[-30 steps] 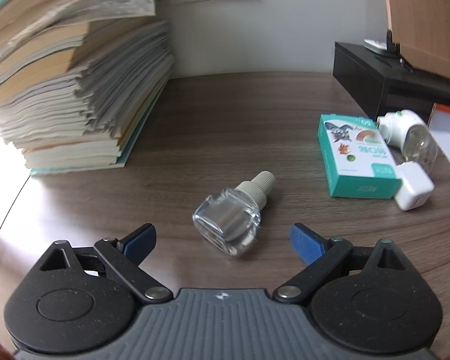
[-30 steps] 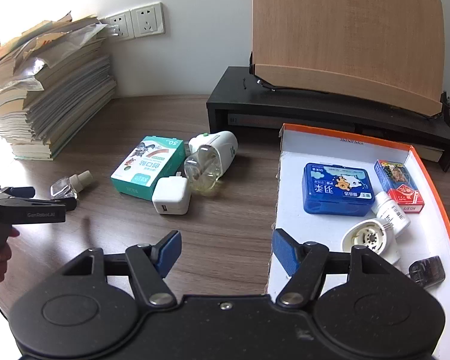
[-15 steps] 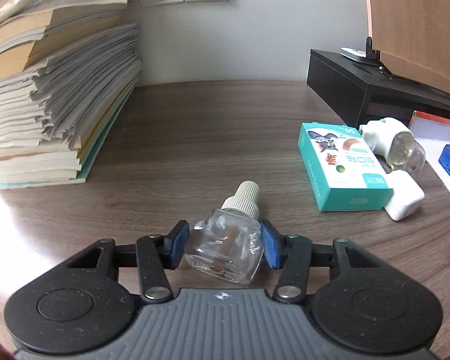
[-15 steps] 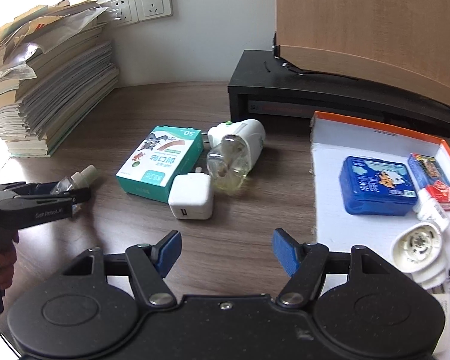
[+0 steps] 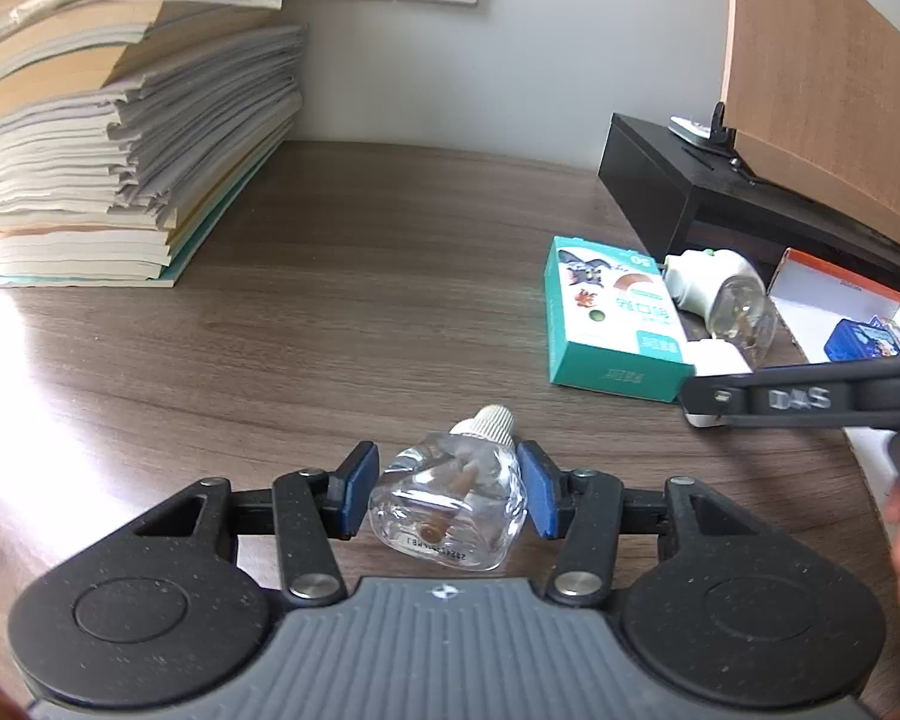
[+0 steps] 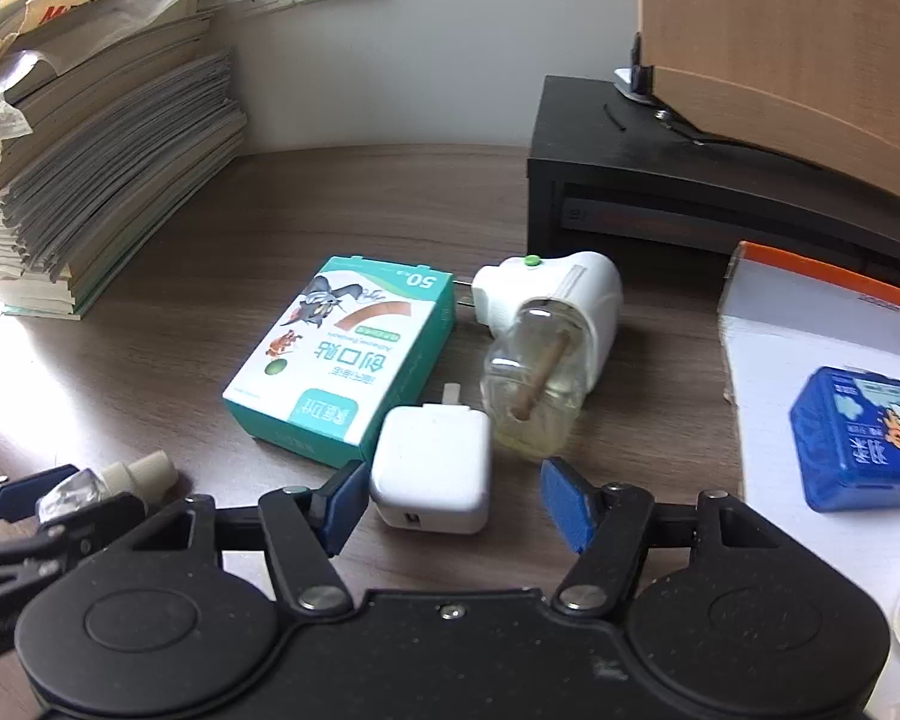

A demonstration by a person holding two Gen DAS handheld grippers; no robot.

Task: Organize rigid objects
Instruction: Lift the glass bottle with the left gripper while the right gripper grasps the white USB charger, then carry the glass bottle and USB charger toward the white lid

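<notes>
Wooden desk (image 5: pixel 390 276), clear white-capped bottle (image 5: pixel 450 504).

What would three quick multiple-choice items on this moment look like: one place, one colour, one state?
1. The white charger cube lies:
A. inside the orange-rimmed box
B. on the wooden table beside the teal carton
C. on the book stack

2. The plaster carton is mainly:
A. teal
B. red
C. black

3. The left gripper is:
A. wide open, empty
B. closed on the clear bottle
C. holding the carton

Key: 1 B, the cube touches the carton's near corner on the table; 2 A, teal sides and top; 3 B, both blue pads press the clear bottle.
</notes>
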